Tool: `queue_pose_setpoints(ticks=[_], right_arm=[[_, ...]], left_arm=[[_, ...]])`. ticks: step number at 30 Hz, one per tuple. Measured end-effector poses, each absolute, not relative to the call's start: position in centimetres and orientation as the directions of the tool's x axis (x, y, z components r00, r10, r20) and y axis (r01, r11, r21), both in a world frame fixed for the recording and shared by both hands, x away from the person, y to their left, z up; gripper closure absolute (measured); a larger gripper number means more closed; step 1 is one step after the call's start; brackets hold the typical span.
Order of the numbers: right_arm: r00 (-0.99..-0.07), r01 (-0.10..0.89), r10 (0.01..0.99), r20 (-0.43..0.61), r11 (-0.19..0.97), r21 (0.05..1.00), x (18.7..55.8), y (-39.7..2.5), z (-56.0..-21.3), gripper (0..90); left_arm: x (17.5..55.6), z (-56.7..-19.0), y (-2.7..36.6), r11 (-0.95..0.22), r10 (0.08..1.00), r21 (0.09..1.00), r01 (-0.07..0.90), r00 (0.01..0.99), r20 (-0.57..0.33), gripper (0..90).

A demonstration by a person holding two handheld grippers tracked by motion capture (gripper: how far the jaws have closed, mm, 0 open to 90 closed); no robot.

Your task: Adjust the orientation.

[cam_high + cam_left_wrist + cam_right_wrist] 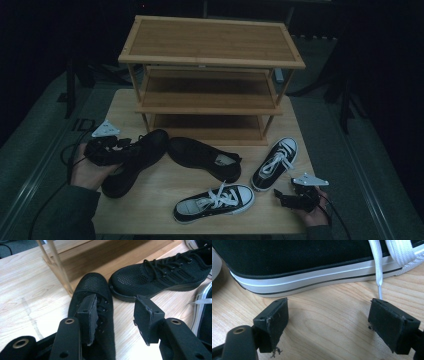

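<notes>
high view: left gripper (131, 143) hovers over the black mesh shoe (134, 161) at the surface's (150, 210) left — jaws spread wide, gripping nothing. right gripper (278, 194) gapes empty just beside the black-and-white sneaker (275, 163) — near the bamboo rack (210, 65).

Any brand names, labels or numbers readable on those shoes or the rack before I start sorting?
None readable. The insole of the black mesh shoe carries a pale patch, too blurred to read. The canvas sneakers, the wooden rack and the table show no lettering.
</notes>
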State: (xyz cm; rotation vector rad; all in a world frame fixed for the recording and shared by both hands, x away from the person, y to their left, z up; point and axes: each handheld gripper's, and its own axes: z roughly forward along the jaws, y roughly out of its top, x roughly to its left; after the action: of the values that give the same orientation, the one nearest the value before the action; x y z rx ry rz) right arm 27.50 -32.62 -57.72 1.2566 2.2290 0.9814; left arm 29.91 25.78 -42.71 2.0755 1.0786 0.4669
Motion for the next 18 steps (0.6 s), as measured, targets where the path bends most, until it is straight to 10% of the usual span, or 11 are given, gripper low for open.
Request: queue_pose_setpoints(ticks=[18], right_arm=[[-0.518, 0.575, 0.855, -0.004, 0.352, 0.738, 27.5, -32.6, -57.7, 16.5]], left_arm=[[30.1, -43.3, 20.7, -0.432, 0.768, 0.736, 0.521, 0.640, -0.003, 53.5]])
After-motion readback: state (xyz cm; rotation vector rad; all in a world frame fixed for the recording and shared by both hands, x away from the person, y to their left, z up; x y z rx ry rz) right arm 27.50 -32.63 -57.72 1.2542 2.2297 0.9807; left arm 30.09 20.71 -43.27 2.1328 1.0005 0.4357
